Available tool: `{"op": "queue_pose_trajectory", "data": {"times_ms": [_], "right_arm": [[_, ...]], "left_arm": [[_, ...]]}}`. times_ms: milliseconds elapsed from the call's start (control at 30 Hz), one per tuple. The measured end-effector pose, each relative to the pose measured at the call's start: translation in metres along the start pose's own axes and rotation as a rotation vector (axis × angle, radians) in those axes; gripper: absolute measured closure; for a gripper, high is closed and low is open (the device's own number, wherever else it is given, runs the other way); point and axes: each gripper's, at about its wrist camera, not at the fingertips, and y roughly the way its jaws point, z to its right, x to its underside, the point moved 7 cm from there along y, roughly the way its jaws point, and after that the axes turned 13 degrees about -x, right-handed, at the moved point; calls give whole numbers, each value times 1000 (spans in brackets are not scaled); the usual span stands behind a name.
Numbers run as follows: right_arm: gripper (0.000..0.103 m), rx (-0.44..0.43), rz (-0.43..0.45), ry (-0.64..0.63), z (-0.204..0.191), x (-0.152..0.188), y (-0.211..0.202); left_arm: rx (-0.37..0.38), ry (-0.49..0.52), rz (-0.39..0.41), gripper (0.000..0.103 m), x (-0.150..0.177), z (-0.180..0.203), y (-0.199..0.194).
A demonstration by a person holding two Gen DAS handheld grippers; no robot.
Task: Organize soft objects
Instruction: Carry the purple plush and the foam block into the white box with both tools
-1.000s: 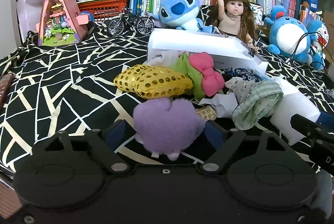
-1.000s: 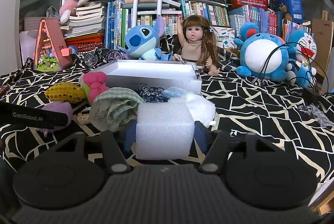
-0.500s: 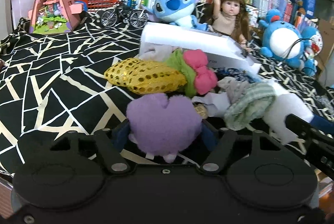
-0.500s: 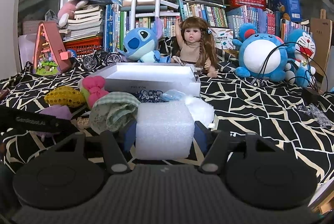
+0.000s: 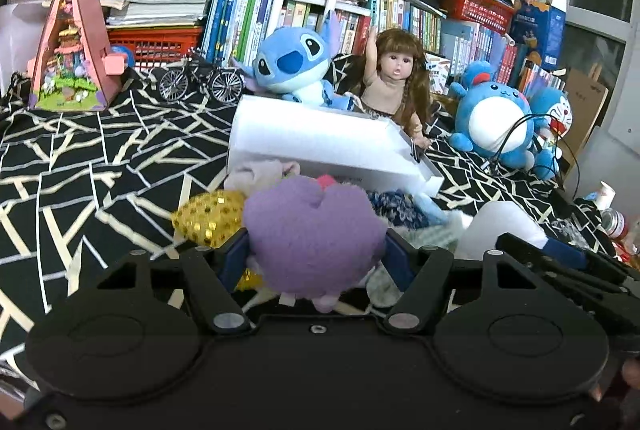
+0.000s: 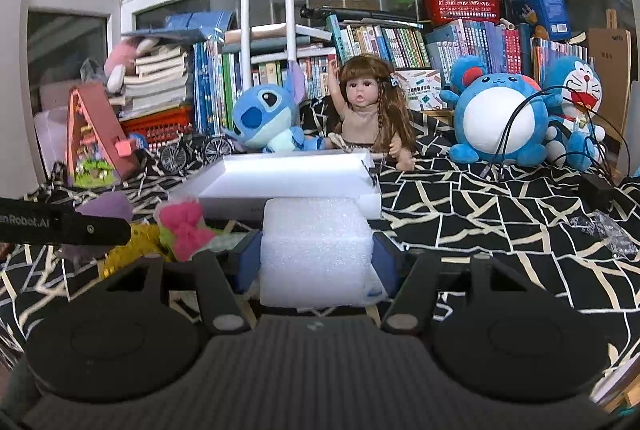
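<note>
Both grippers lifted since earlier. Left view: left gripper clamps fuzzy purple heart-shaped plush, lobes pointing far, near white tray. Right view: right gripper clamps white foam block, long axis left-right.

I am reading "nRobot.AI" in white letters on my left gripper, showing at the right wrist view's left edge. The book spines and box print are staying too small to read.
</note>
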Motion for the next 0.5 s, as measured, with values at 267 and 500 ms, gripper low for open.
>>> {"op": "queue_pose_trajectory", "data": {"times_ms": [267, 500], "right_arm": [[41, -19, 26, 17, 12, -29, 6], [41, -48, 7, 67, 30, -57, 30]], "left_arm": [[15, 6, -7, 36, -32, 3, 16], [41, -13, -32, 36, -66, 10, 46]]}}
